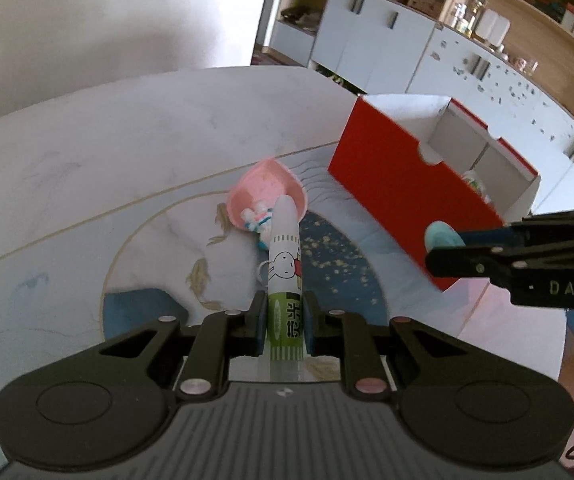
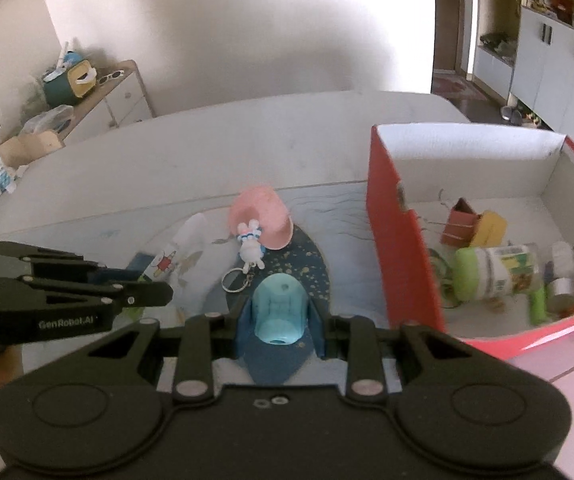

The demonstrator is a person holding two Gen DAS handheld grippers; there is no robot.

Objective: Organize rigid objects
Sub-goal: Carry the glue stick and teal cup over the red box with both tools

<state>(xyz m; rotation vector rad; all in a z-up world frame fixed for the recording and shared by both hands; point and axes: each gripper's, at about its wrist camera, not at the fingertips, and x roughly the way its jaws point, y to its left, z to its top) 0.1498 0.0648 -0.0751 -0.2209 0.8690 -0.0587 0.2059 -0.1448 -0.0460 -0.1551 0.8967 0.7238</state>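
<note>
My left gripper (image 1: 285,322) is shut on a glue tube (image 1: 285,256) with a white cap, a rabbit picture and a green label, held above the table. The same tube (image 2: 185,240) and left gripper (image 2: 147,286) appear at the left of the right wrist view. My right gripper (image 2: 281,320) is shut on a small light-blue plastic piece (image 2: 281,308); in the left wrist view that gripper (image 1: 443,248) sits against the red box's near wall. A pink shell-shaped dish (image 1: 265,188) (image 2: 263,216) and a rabbit keychain (image 2: 251,246) lie on the table ahead.
The open red box (image 2: 403,248) (image 1: 391,188) stands to the right. It holds several items, among them a green-lidded jar (image 2: 495,272) and a small brown and yellow toy (image 2: 475,228). The pale table (image 2: 247,140) has a blue patterned mat (image 2: 311,264). Cabinets stand beyond.
</note>
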